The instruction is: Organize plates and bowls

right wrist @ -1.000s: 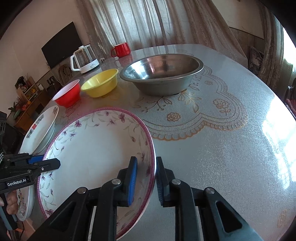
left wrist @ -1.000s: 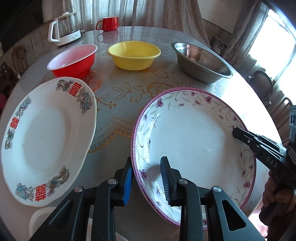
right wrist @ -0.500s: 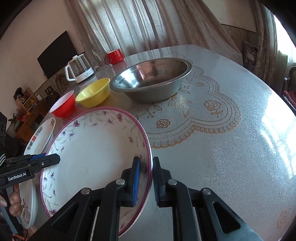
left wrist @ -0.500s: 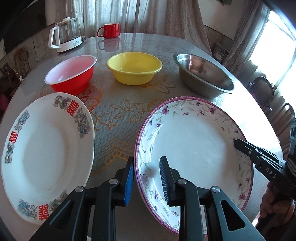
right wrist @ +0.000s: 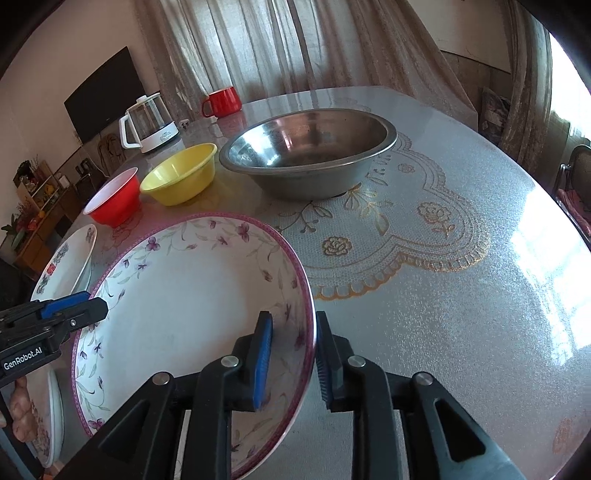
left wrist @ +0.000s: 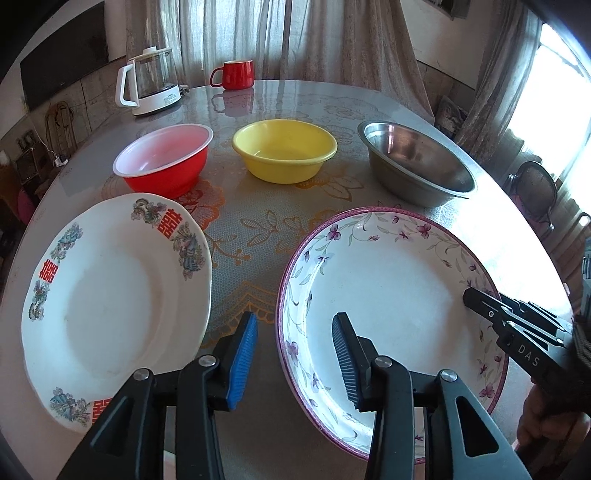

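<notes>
Sheer curtains (left wrist: 258, 33), bright window (left wrist: 554, 110), wall-mounted dark television (right wrist: 105, 94), patterned round table (right wrist: 443, 258).

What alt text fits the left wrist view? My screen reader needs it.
The left gripper, jaws opening, straddles the near rim of a purple-flowered white plate without pressing it, while the right gripper reaches over its far rim. Beside it lies a white plate with red characters; beyond stand red, yellow and steel bowls.

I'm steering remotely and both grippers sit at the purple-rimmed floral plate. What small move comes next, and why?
Probably draw both grippers back off the plate. The left gripper and right gripper are both opening, each with the rim of the purple-rimmed floral plate between its jaws, with gaps showing at the pads. The plate seems to rest on the glass-topped round table, so it looks released.
</notes>
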Demonstrator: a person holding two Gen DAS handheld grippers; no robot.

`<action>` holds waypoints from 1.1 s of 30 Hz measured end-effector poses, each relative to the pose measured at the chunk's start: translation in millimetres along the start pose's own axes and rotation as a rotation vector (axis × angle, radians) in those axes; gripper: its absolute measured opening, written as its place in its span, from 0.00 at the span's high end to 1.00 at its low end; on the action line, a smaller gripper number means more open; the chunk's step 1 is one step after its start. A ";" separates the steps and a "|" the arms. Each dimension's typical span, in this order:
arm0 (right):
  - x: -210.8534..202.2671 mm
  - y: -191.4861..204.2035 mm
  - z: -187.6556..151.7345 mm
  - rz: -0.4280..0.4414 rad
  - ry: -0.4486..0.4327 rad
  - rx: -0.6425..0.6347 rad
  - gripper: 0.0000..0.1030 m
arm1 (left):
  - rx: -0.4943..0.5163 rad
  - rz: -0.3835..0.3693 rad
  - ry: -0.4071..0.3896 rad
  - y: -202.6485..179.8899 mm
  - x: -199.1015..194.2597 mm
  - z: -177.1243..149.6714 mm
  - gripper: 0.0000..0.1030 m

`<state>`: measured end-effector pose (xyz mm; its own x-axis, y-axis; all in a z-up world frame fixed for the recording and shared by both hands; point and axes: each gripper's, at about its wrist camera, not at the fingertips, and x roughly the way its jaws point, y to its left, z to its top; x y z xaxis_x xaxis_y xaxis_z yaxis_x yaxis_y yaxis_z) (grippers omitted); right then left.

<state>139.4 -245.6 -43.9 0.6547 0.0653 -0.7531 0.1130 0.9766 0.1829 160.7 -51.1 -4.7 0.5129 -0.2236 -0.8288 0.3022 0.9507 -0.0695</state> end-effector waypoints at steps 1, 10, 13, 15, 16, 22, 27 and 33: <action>-0.7 -0.1 -0.5 -0.001 0.006 0.009 0.77 | 0.003 0.003 0.010 -0.3 -0.2 -1.9 0.58; -14.9 -5.5 -17.4 0.035 -0.003 0.045 0.82 | 0.077 0.002 0.068 -20.2 10.4 -20.2 0.59; -16.4 0.8 -19.2 -0.001 -0.016 0.018 0.82 | 0.058 0.007 0.064 -17.1 8.9 -20.2 0.61; -18.2 -0.1 -19.2 0.003 -0.020 0.030 0.84 | 0.035 0.008 0.065 -12.3 8.1 -19.5 0.63; -19.9 -1.3 -19.1 0.010 -0.025 0.042 0.86 | 0.025 0.008 0.063 -11.0 7.7 -18.7 0.63; -15.3 2.9 -17.2 -0.005 -0.027 0.040 0.85 | 0.026 0.029 0.052 -11.9 7.4 -19.5 0.63; -15.0 6.3 -17.4 -0.027 -0.015 0.026 0.84 | 0.033 0.030 0.042 -12.4 6.3 -22.2 0.64; -13.8 4.3 -15.5 -0.013 0.011 0.066 0.83 | -0.012 0.024 0.044 -9.6 5.7 -22.4 0.67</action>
<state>119.2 -239.1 -42.5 0.6450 0.0556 -0.7621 0.1704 0.9618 0.2143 142.7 -56.7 -21.2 0.4837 -0.1908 -0.8542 0.2805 0.9583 -0.0553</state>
